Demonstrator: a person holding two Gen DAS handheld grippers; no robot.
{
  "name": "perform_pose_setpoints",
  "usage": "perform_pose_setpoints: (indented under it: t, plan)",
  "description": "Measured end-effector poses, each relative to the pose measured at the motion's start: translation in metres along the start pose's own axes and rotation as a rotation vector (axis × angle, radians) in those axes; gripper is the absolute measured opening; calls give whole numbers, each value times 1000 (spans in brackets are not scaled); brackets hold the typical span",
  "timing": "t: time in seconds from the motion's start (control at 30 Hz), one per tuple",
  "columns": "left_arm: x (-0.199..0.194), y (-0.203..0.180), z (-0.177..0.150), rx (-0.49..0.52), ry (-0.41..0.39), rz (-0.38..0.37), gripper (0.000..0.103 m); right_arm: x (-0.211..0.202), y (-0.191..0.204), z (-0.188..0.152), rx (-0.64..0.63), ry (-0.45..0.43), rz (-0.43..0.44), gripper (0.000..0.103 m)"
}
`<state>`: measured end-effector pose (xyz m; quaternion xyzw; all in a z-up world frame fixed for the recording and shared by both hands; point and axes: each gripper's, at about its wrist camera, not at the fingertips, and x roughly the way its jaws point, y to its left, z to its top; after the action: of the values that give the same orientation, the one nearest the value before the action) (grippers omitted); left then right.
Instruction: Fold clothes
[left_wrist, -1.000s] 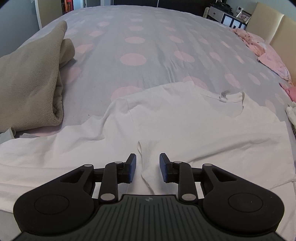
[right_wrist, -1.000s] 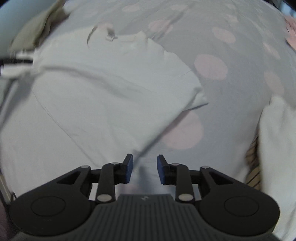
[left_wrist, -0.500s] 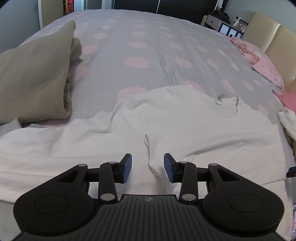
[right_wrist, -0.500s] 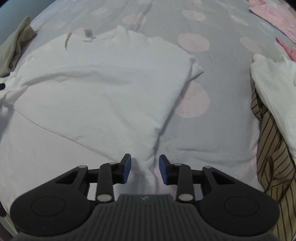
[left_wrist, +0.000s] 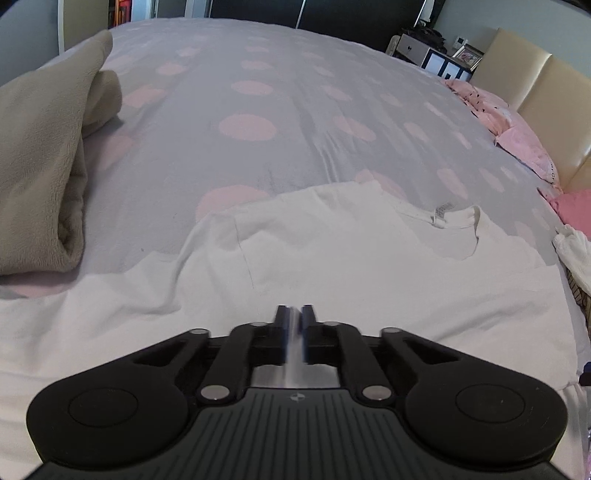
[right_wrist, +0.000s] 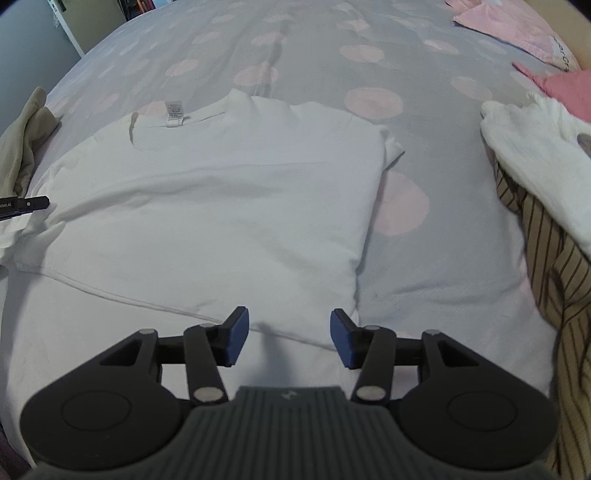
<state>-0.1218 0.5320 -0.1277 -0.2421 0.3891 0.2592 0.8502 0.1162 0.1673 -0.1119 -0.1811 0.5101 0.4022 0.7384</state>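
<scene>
white T-shirt (right_wrist: 221, 206) flat on dotted bedspread (left_wrist: 280, 122), frame centre | left gripper (left_wrist: 294, 317) clamped on a T-shirt fold, lower centre | right gripper (right_wrist: 290, 338) jaws opening over the hem, nothing gripped

a wide bed under a grey duvet with pink dots (left_wrist: 280, 110), a cream padded headboard (left_wrist: 532, 85) at its right, dark wardrobe doors (left_wrist: 295, 14) beyond.

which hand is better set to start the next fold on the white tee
Left, probably. The left tool is shut, pinching a ridge of the tee. The right tool hangs over the tee's near edge with jaws opening and no cloth pinched.
</scene>
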Motion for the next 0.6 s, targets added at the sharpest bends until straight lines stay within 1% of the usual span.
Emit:
perform_pose_setpoints:
  t: [0.1, 0.13, 0.27, 0.33, 0.4, 0.47, 0.53, 0.6]
  plan:
    - [-16, -2, 10, 10, -90, 2, 2, 6, -2, -4, -3, 10, -11, 54]
    - [-20, -1, 13, 7, -108, 2, 2, 8, -3, -4, -6, 16, -7, 54]
    - [-15, 2, 17, 9, -103, 20, 2, 13, -5, -4, -6, 30, 4, 54]
    - [-6, 4, 15, 3, -71, 31, 2, 14, -5, -4, -17, 34, 4, 54]
    - [4, 2, 11, 22, -16, 70, 4, 14, -5, -4, -22, 35, 6, 54]
    - [6, 1, 8, 32, -28, 93, 5, 14, -8, -4, -17, 33, 12, 54]
    - [1, 0, 9, 27, -43, 81, 18, 12, -9, -3, -6, 32, 17, 54]
    - [-7, -2, 10, 16, -66, 83, 21, 8, -9, 0, 0, 19, 21, 54]
